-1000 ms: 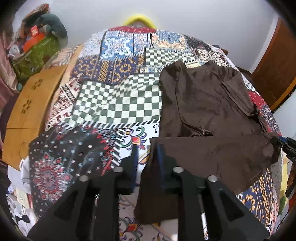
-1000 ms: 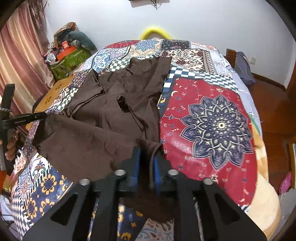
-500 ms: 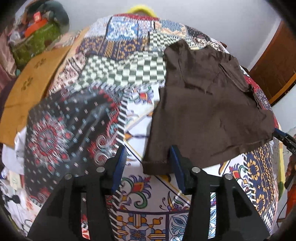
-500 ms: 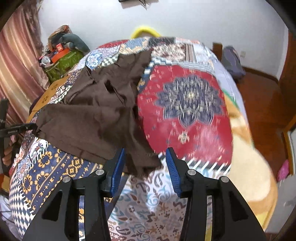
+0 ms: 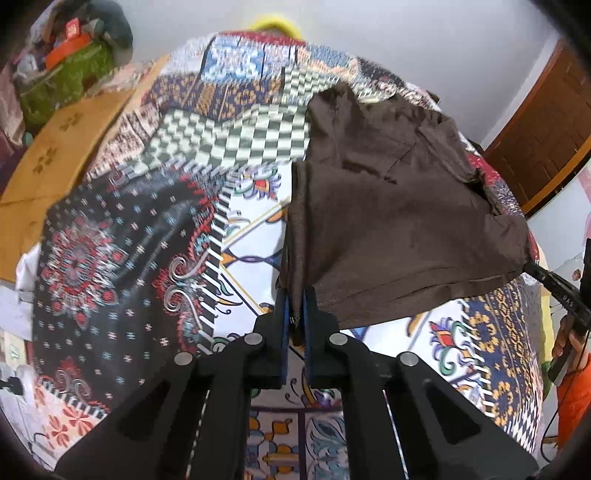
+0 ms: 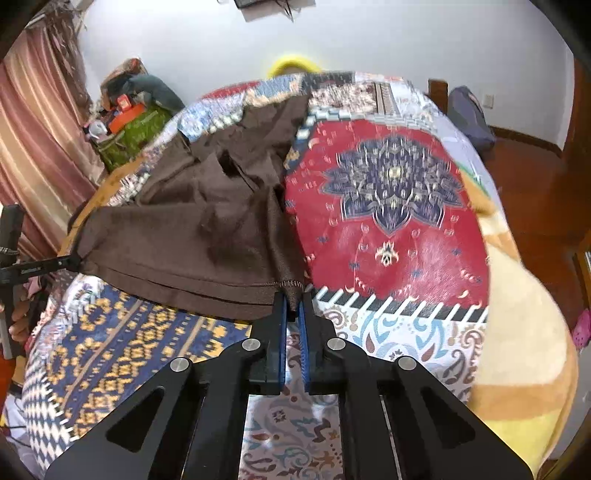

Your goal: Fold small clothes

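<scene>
White walls (image 6: 369,37). Striped pink curtain (image 6: 33,129) at left. Wooden door (image 5: 546,136) at right. Bed with patchwork cover (image 6: 388,206). Brown floor (image 6: 528,166).

We see a bed (image 5: 155,236) covered in a patchwork quilt (image 6: 388,206) of checks, florals and medallions; a brown garment (image 5: 388,206) lies spread across its far half, near hem raised.

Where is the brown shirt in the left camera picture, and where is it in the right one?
Left wrist view: the brown shirt fills the centre right, its near corner pinched by the left gripper.
Right wrist view: the brown shirt lies centre left, its near corner pinched by the right gripper.
Shared landmark: the yellow hoop behind the far end of the patchwork blanket.
</scene>
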